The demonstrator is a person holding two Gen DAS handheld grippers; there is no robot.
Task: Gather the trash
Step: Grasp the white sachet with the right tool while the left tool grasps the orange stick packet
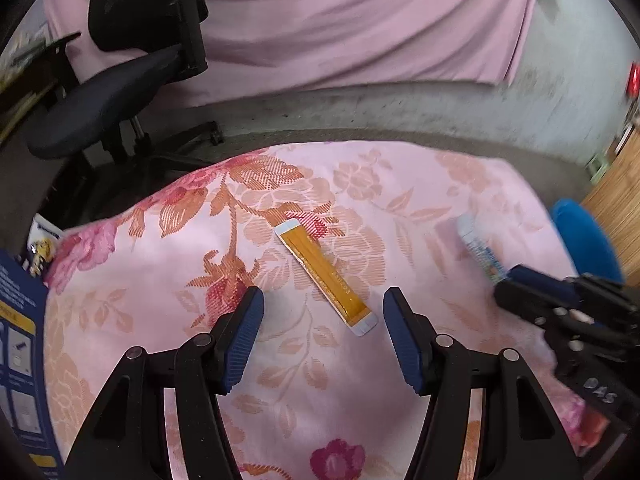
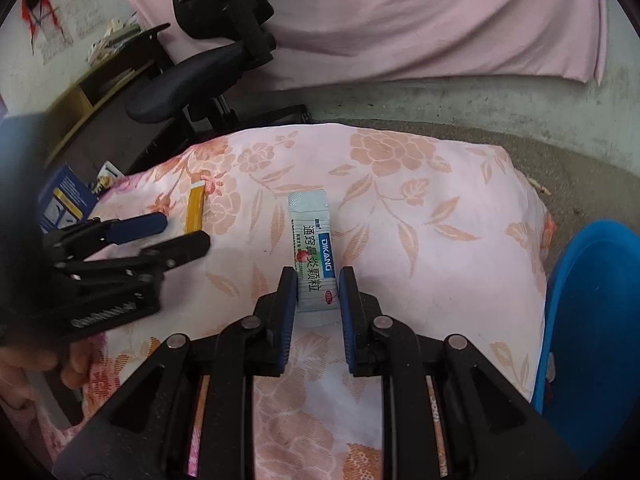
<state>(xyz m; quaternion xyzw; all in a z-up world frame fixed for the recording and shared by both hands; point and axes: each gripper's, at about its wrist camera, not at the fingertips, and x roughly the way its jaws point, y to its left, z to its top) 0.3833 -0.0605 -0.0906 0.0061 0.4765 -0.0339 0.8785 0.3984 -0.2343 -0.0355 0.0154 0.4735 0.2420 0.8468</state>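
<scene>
Left tongs (image 1: 323,306) spread wide over orange strip (image 1: 325,273) on floral cloth (image 1: 420,208); right tongs (image 2: 318,280) straddle sachet (image 2: 313,258), not clamped.

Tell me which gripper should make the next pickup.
Right. The right gripper already straddles the white sachet, so it likely only needs to close. The left gripper is open, just short of the orange strip.
</scene>
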